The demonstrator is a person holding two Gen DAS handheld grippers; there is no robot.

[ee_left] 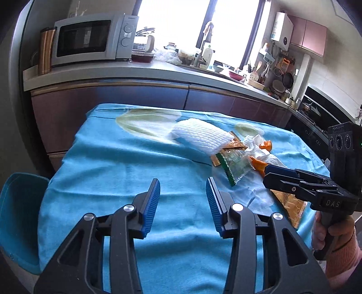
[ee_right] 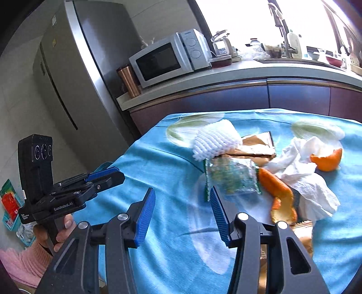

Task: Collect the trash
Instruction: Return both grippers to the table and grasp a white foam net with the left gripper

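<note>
Blown-out window (ee_left: 172, 20) backlight, dim cabinets, fisheye bending, dark vignetted corners, slight motion blur

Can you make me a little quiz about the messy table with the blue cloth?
1. True or false: the white foam fruit net lies partly on a brown foil wrapper.
2. What is the left gripper holding: A) orange peel, B) nothing, C) tissue?
3. Fill in: the crumpled white paper tissue lies between two pieces of orange ____.

Key: 1 true; 2 B; 3 peel.
</note>
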